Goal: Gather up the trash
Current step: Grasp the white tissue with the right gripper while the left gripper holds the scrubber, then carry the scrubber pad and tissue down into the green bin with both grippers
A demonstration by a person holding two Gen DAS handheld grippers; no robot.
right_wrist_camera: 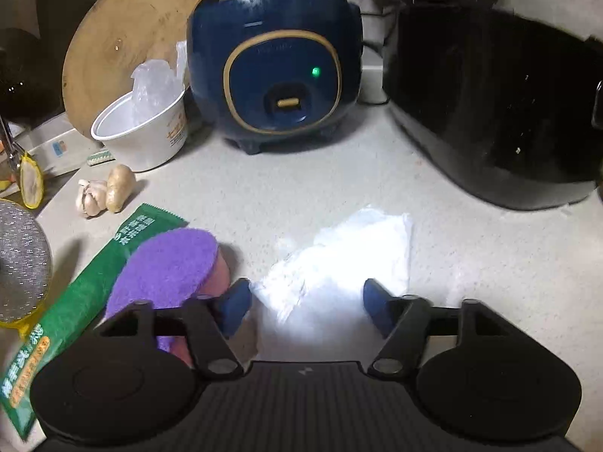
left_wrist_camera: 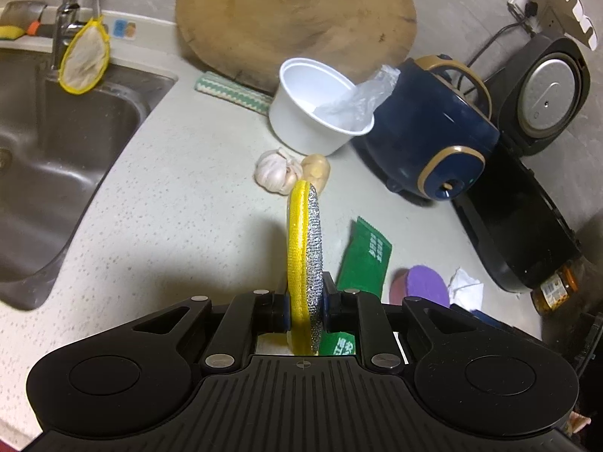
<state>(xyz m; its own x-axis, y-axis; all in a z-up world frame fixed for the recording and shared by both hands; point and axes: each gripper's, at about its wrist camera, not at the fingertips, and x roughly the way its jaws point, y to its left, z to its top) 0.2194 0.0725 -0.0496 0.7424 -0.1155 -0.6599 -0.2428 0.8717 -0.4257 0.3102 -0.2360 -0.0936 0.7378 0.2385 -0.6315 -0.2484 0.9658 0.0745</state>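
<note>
My left gripper (left_wrist_camera: 305, 293) is shut on a round scrubber (left_wrist_camera: 305, 241), yellow on one face and silver mesh on the other, held on edge above the counter; its mesh face shows at the left edge of the right wrist view as the scrubber (right_wrist_camera: 20, 260). My right gripper (right_wrist_camera: 307, 301) is open, with a crumpled white tissue (right_wrist_camera: 346, 260) lying on the counter between its blue fingers (right_wrist_camera: 235, 307); the pads do not press it. A green wrapper (right_wrist_camera: 86, 293) lies flat to the left, partly under a purple sponge (right_wrist_camera: 166, 263). A white bowl (right_wrist_camera: 150, 143) holds crumpled clear plastic (right_wrist_camera: 154, 83).
A steel sink (left_wrist_camera: 56, 150) lies on the left. A round wooden board (left_wrist_camera: 294, 19) leans at the back. A blue cooker (right_wrist_camera: 279, 60) and a black appliance (right_wrist_camera: 490, 105) stand behind the tissue. Garlic (left_wrist_camera: 275, 169) and ginger (left_wrist_camera: 318, 167) lie by the bowl.
</note>
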